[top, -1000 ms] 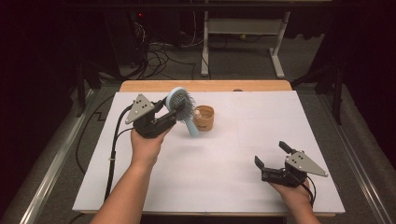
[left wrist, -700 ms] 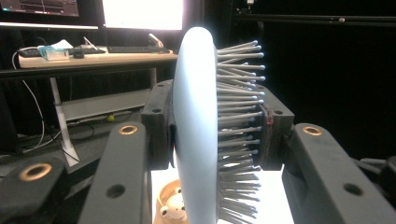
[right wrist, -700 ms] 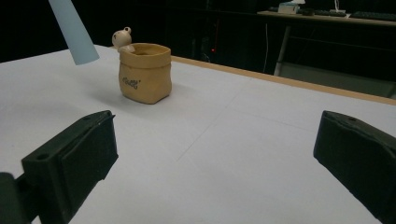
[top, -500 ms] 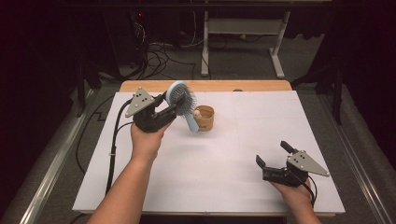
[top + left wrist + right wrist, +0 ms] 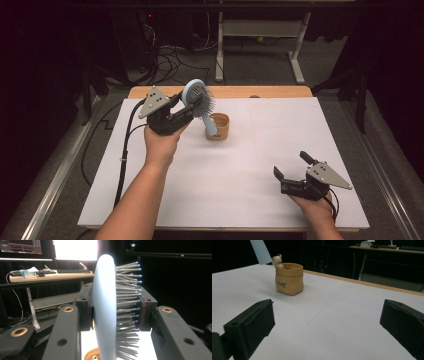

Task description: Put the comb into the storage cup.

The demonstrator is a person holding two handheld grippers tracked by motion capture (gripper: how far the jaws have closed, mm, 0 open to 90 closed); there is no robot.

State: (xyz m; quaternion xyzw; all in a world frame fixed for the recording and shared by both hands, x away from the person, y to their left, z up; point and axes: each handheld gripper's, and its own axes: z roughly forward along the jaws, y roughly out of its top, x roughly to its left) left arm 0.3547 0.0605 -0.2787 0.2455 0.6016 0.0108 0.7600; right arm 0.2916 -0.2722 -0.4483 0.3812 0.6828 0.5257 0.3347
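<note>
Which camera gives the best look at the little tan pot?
The right gripper view: the tan pot stands unobstructed, its bear figure and lettering clear. In the high view the hairbrush handle crosses it; the left gripper view catches its rim.

**Readable text: one mark, illegible**

From my right tool's view I see one short dark inscription on the front of the tan sack-shaped pot point(image 5: 289, 278), low on the side facing me. It's a small cursive-looking word, too small and soft to read letter by letter. From my left tool's view, the monitor point(image 5: 23, 246) on the far desk shows coloured lines, but nothing there can be read.
</note>
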